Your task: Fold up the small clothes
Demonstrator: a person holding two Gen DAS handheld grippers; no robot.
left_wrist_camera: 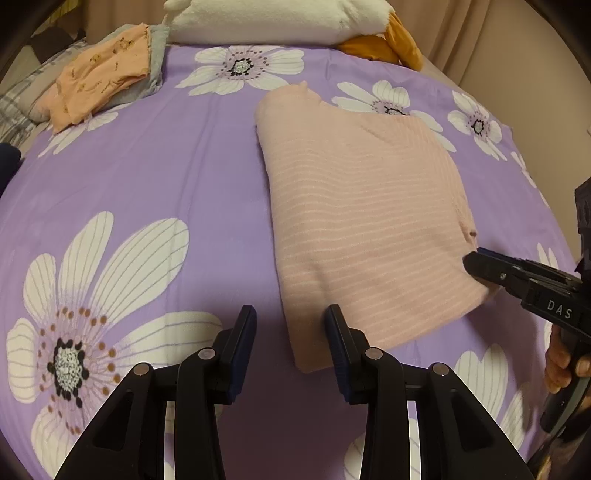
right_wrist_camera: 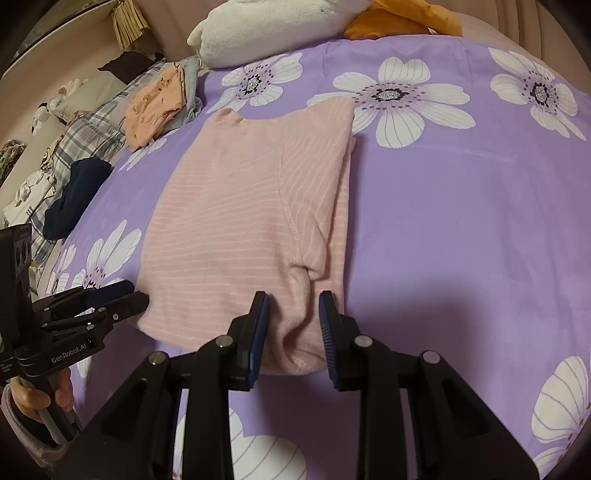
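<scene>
A pink striped top lies folded lengthwise on the purple flowered bedspread; it also shows in the right wrist view with a sleeve folded over its right side. My left gripper is open and empty at the top's near left corner; it also shows at the left of the right wrist view. My right gripper is open, its jaws either side of the top's near hem, not closed on it. It shows at the right of the left wrist view.
A folded orange printed garment lies on a grey one at the far left. A white plush pillow and an orange cloth lie at the bed's far end. Plaid bedding and a dark garment lie left.
</scene>
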